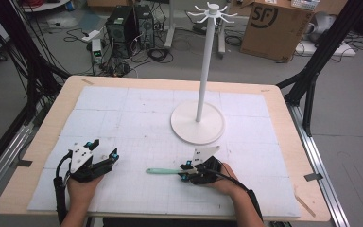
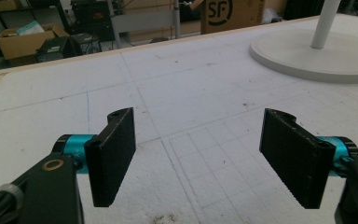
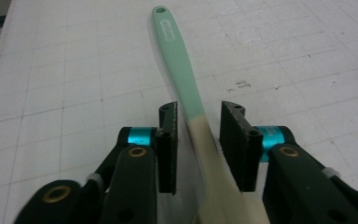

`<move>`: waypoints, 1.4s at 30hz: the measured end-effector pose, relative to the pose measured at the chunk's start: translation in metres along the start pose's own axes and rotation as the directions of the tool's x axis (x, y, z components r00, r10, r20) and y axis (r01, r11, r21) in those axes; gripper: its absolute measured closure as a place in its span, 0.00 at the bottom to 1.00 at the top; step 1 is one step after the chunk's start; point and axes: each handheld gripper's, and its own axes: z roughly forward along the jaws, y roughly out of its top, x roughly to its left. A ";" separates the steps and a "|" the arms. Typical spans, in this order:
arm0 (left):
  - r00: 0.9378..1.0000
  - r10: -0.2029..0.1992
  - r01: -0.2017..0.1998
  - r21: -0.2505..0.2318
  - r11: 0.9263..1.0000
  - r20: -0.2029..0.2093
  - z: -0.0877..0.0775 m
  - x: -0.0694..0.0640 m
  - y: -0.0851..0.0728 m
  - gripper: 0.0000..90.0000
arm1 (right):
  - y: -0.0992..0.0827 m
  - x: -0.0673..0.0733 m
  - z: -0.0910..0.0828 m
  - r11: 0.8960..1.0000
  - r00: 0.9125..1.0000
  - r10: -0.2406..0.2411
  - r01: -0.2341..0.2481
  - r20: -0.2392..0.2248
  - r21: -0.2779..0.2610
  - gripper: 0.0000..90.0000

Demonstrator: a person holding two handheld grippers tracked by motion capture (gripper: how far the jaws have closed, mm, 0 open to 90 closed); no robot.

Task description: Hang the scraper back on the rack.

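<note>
A spatula (image 1: 163,171) with a mint-green handle and a pale translucent head lies along the white foam mat near the front, its handle pointing left. My right gripper (image 1: 185,172) is shut on it. In the right gripper view the jaws of the right gripper (image 3: 199,135) stand narrow around the spatula (image 3: 177,60) where green turns to beige, and the head runs back under the camera. My left gripper (image 1: 104,149) rests at the front left of the mat. Its jaws are wide apart in the left gripper view, so the left gripper (image 2: 198,154) is open with only mat between them.
A white stand (image 1: 197,123) with a round base, a tall pole and hooks on top is on the mat behind the right gripper; its base (image 2: 307,58) is at the upper right of the left gripper view. The wooden table edge (image 1: 38,142) frames the mat.
</note>
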 end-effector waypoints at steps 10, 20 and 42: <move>1.000 0.001 -0.001 -0.003 1.000 -0.005 0.000 0.000 0.000 0.31 | 0.000 -0.001 0.000 1.000 1.000 0.024 -0.024 0.007 -0.002 0.88; 1.000 -0.003 0.003 -0.004 1.000 -0.006 0.000 0.000 0.000 0.31 | -0.001 -0.001 -0.001 0.999 0.999 0.031 -0.031 0.014 -0.005 0.91; 1.000 0.000 0.000 -0.006 1.000 -0.007 0.000 0.000 0.000 0.31 | -0.004 -0.003 -0.006 0.996 0.997 0.058 -0.054 0.049 -0.074 0.91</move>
